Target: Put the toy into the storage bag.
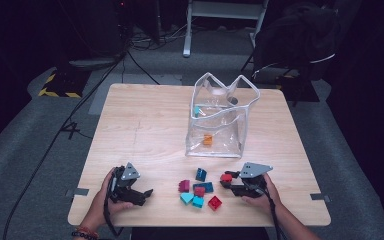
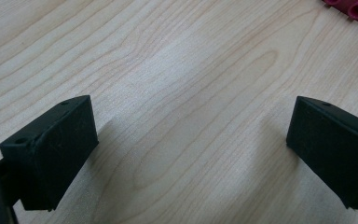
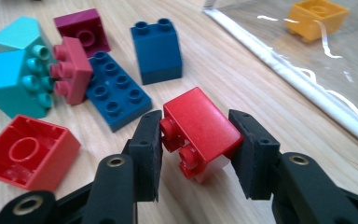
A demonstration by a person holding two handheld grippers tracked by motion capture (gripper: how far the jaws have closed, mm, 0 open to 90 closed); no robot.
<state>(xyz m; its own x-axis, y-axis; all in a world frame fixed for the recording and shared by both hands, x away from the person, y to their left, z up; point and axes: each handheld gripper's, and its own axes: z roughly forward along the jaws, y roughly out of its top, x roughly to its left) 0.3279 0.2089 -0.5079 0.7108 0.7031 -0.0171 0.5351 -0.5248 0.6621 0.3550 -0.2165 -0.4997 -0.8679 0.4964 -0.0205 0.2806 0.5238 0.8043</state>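
Observation:
My right gripper (image 1: 227, 181) (image 3: 196, 151) is shut on a small red brick (image 3: 200, 126) (image 1: 226, 177), its pads pressing the brick's two sides just above the wooden table (image 1: 145, 130). Left of it lies a loose pile of several bricks: a tall blue one (image 3: 157, 49), a flat blue plate (image 3: 114, 91), a teal one (image 3: 16, 70), a magenta one (image 3: 81, 30) and an upturned red one (image 3: 25, 151). My left gripper (image 1: 147, 194) (image 2: 191, 154) rests open on the table at the front left, bare wood between its jaws.
A clear plastic bag (image 1: 220, 120) stands open behind the pile, with an orange brick (image 1: 208, 140) (image 3: 318, 16) and a teal brick (image 1: 197, 111) inside. A magenta brick (image 2: 352, 7) lies beyond the left jaws. Chairs and cables stand past the far edge.

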